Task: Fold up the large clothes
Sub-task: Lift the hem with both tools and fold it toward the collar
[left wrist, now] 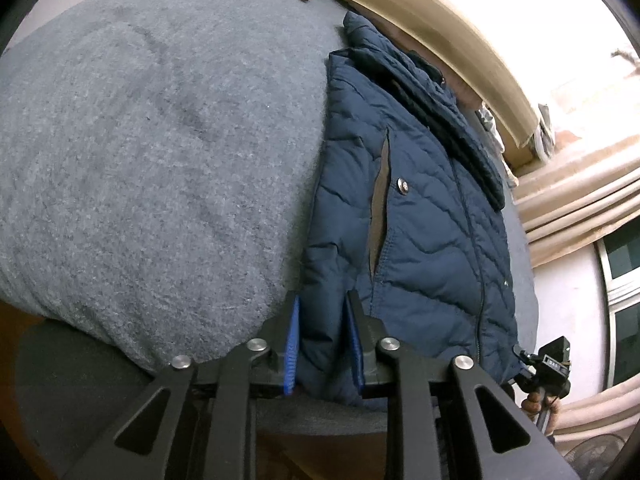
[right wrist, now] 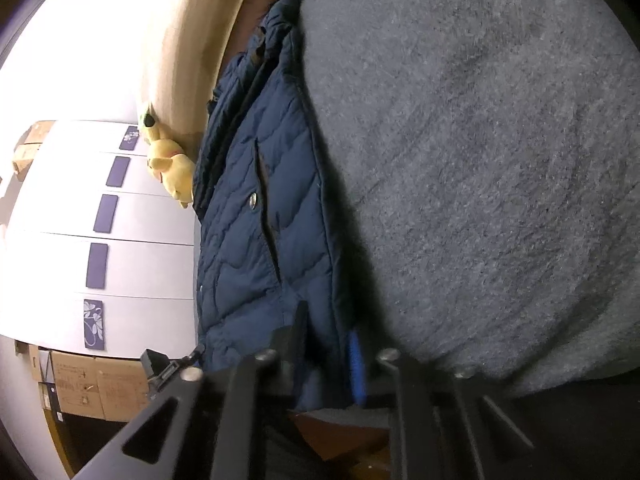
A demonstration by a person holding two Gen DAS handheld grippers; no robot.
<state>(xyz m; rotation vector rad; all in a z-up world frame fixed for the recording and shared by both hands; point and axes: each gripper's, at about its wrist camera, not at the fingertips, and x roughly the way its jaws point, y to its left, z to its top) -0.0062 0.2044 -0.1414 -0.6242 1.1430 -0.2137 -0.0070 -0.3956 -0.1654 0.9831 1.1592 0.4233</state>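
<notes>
A navy quilted jacket [left wrist: 420, 220] lies folded lengthwise on a grey blanket [left wrist: 160, 140], collar towards the headboard. My left gripper [left wrist: 324, 344] is shut on the jacket's hem at one near corner, with the fabric bunched between its blue pads [left wrist: 292, 344]. In the right wrist view the same jacket [right wrist: 256, 208] runs up the picture. My right gripper [right wrist: 326, 352] is shut on the hem at the other near corner. Each wrist view shows the other gripper at the far side of the hem: the right gripper [left wrist: 548, 364] and the left gripper [right wrist: 160, 364].
A beige headboard [left wrist: 440, 32] closes the far end of the bed, with a yellow plush toy [right wrist: 170, 164] against it. White cabinet doors with purple panels [right wrist: 120, 220] and cardboard boxes [right wrist: 100, 388] stand beside the bed. Curtains [left wrist: 580, 200] and a window [left wrist: 624, 280] are on the other side.
</notes>
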